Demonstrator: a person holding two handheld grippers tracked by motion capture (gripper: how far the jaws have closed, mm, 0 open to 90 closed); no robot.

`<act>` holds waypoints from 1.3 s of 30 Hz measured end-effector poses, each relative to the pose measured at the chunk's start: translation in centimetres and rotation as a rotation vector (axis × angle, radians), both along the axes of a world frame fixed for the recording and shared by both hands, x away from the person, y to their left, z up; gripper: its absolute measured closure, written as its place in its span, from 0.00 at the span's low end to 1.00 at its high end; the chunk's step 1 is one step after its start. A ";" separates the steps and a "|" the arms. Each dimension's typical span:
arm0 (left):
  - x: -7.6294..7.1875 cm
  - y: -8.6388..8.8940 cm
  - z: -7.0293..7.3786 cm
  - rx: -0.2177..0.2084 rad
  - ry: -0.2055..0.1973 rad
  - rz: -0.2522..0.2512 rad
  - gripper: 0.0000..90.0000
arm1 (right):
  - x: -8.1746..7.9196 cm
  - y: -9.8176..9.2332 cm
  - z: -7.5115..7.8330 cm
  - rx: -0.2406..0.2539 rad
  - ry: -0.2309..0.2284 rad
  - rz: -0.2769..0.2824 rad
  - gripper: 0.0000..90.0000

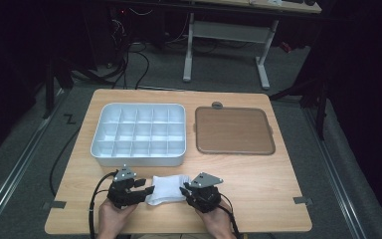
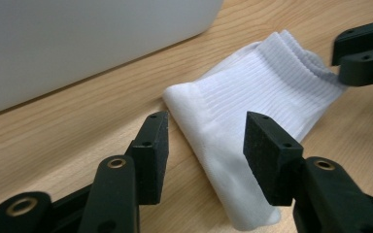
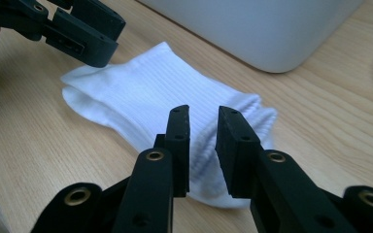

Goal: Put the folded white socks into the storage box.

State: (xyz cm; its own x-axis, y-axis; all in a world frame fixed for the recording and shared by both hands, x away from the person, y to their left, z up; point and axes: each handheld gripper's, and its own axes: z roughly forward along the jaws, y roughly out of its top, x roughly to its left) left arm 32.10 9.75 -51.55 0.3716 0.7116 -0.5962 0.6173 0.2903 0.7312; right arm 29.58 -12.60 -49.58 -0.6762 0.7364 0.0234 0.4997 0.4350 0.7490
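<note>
High view: sock (image 1: 168, 188) lying folded near the table's (image 1: 258, 179) front edge, in front of the tray (image 1: 138, 133), lid (image 1: 234, 130) beside the tray toward the right edge. Left gripper (image 1: 148, 188) standing released, jaws apart over the sock's folded end, not pressing. Right gripper (image 1: 183, 189) hanging at the cuff end, jaws narrow but seemingly not clamping; cuff sitting just beyond the pads (image 3: 178, 141) in right gripper view. No earlier grip to report. Probably readying to regrip and fold or lift toward a tray cell. Better closing on all layers at once, gripping both ends level, keeping the fold from opening.
</note>
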 end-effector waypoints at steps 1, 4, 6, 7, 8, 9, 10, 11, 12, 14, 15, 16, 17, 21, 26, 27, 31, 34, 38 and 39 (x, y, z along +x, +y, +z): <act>-0.1 -0.2 -0.1 0.000 -0.007 -0.005 0.58 | 0.2 0.2 -0.3 -0.008 0.011 -0.005 0.83; -0.3 -0.6 -0.2 0.004 -0.030 -0.022 0.57 | 0.7 0.3 -1.4 -0.028 0.050 -0.018 0.80; -0.4 -0.9 -0.3 -0.001 -0.035 -0.034 0.57 | 0.8 0.2 -1.9 -0.041 0.061 -0.018 0.81; -0.5 -1.1 -0.4 -0.003 -0.032 -0.044 0.57 | 0.9 0.1 -2.1 -0.034 0.070 -0.015 0.83; -0.5 -1.3 -0.6 0.000 -0.028 -0.050 0.57 | 0.9 -0.1 -2.2 -0.026 0.079 -0.013 0.85; -0.5 -1.5 -0.8 0.006 -0.028 -0.054 0.56 | 0.9 -0.2 -2.2 -0.024 0.084 -0.013 0.87; -0.5 -1.5 -0.8 0.006 -0.028 -0.054 0.56 | 0.9 -0.2 -2.2 -0.024 0.084 -0.013 0.87; -0.5 -1.7 -1.0 0.013 -0.027 -0.051 0.56 | 0.9 -0.1 -2.2 -0.030 0.080 -0.008 0.91; -0.5 -2.0 -1.5 0.049 -0.036 -0.043 0.57 | 0.7 0.1 -2.3 -0.040 0.068 -0.002 0.94; -0.6 -2.1 -2.0 0.106 -0.058 -0.040 0.56 | 0.5 0.0 -2.1 -0.053 0.042 -0.009 0.95; -0.8 -2.0 -2.3 0.100 -0.070 -0.032 0.56 | 0.3 -0.1 -2.0 -0.049 0.033 -0.019 0.96; -0.8 -2.1 -2.3 0.109 -0.073 -0.030 0.56 | 0.1 -0.3 -1.9 -0.039 0.019 -0.027 0.96; -0.8 -2.2 -2.3 0.112 -0.073 -0.028 0.56 | -0.1 -0.5 -1.8 -0.036 0.008 -0.031 0.96; -0.6 -2.6 -2.4 0.122 -0.081 -0.028 0.55 | 0.0 -0.8 -2.0 -0.066 0.015 -0.042 0.96; -0.7 -2.7 -2.5 0.129 -0.090 -0.025 0.54 | 0.4 -0.9 -2.3 -0.071 0.024 -0.051 0.96; -0.7 -2.6 -2.5 0.130 -0.094 -0.028 0.54 | 0.4 -0.9 -2.4 -0.072 0.018 -0.055 0.96; -0.5 -2.7 -2.4 0.138 -0.080 -0.036 0.53 | 0.2 -0.9 -2.7 -0.069 -0.001 -0.051 0.96; -0.3 -2.8 -2.2 0.154 -0.064 -0.032 0.52 | 0.2 -0.8 -2.6 -0.079 0.006 -0.052 0.95; 0.1 -2.8 -1.9 0.146 -0.025 -0.044 0.52 | 0.2 -1.0 -2.6 -0.066 0.006 -0.050 0.95; 0.1 -2.8 -1.9 0.146 -0.022 -0.046 0.53 | 0.3 -1.1 -2.7 -0.062 -0.001 -0.045 0.95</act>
